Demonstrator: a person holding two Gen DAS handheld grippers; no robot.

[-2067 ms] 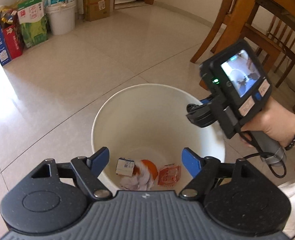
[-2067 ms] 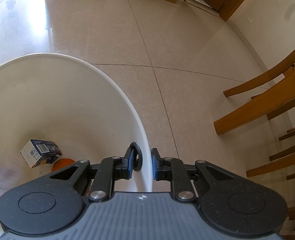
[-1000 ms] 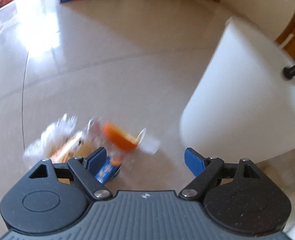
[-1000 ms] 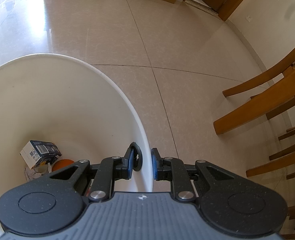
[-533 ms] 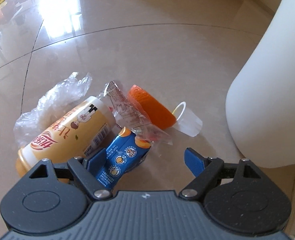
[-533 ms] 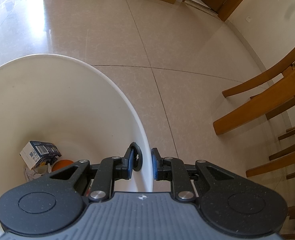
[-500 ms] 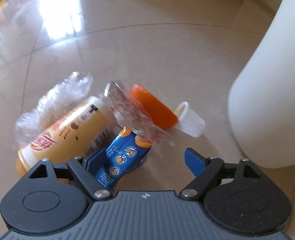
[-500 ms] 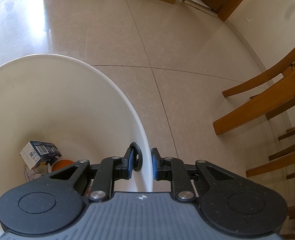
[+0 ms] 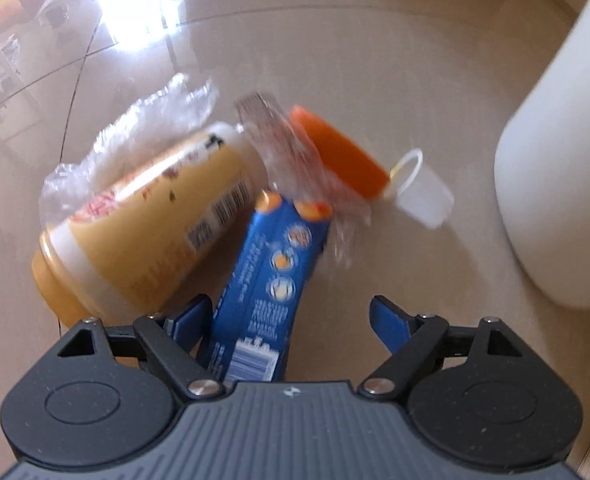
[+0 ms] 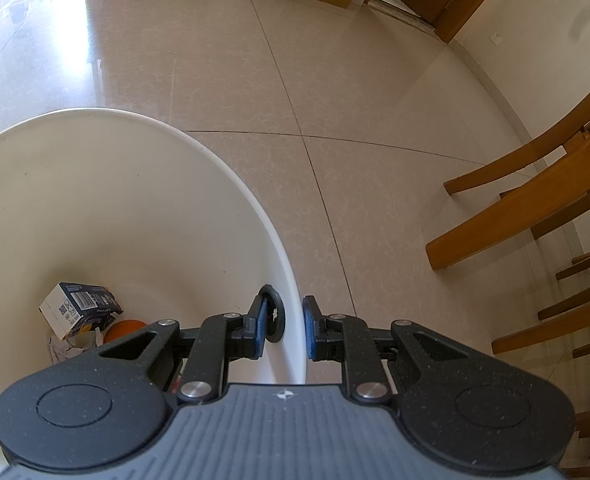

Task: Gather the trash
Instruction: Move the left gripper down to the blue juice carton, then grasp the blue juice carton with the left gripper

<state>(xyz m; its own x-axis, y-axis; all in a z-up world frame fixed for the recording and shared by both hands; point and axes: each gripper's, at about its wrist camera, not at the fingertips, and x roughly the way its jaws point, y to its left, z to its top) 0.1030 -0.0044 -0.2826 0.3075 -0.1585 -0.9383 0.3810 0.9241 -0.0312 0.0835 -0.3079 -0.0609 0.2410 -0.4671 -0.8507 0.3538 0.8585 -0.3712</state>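
Closer to the floor litter than half a second ago, left gripper [image 9: 289,316] now has the blue carton [image 9: 269,280] lying between its wide-spread fingers, against the left pad; no grip yet. Frame slightly blurred. Just left of the carton, a yellow bottle [image 9: 151,224] on its side, crumpled clear plastic [image 9: 135,136] behind it toward upper left. Orange lid [image 9: 339,156] and small white cup [image 9: 423,196] at centre right, a clear wrapper [image 9: 291,152] draped over them. White bin [image 9: 563,168] fills the right edge.

Right gripper [image 10: 283,326] unchanged: fingers clamped on the white bin's rim [image 10: 291,300], lower centre. Inside the bin, lower left: a dark box [image 10: 79,308], something orange [image 10: 125,328], crumpled paper. Wooden chair [image 10: 535,208] at right.
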